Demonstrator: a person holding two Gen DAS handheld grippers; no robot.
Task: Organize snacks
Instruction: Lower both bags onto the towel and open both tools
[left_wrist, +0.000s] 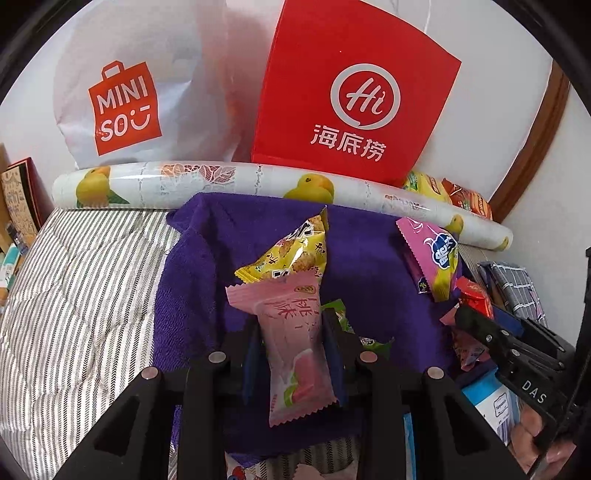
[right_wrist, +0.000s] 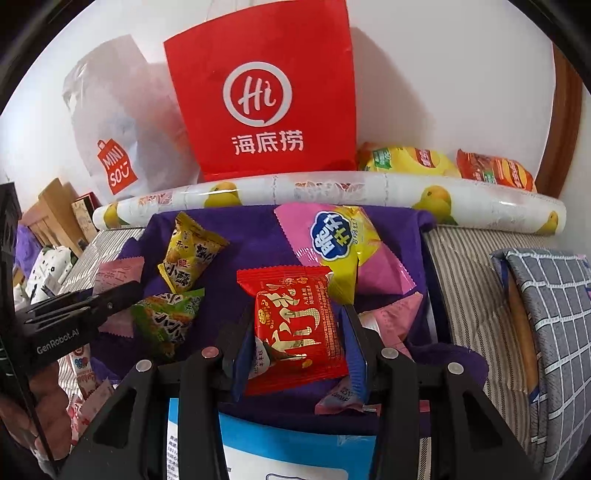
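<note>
Left wrist view: left gripper (left_wrist: 293, 341), jaws nearly closed, pinching 1 pink snack packet (left_wrist: 295, 350), long axis running away from the camera, above the purple towel (left_wrist: 207, 273). Right wrist view: right gripper (right_wrist: 295, 332), jaws part-open, clamping 1 red snack packet (right_wrist: 295, 332) upright, tilted slightly left; only here, the grey checked cushion (right_wrist: 554, 314).

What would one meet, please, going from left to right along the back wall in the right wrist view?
White Miniso bag → red paper bag → yellow snack bag → orange snack bag, all standing or lying behind the fruit-print roll.
</note>
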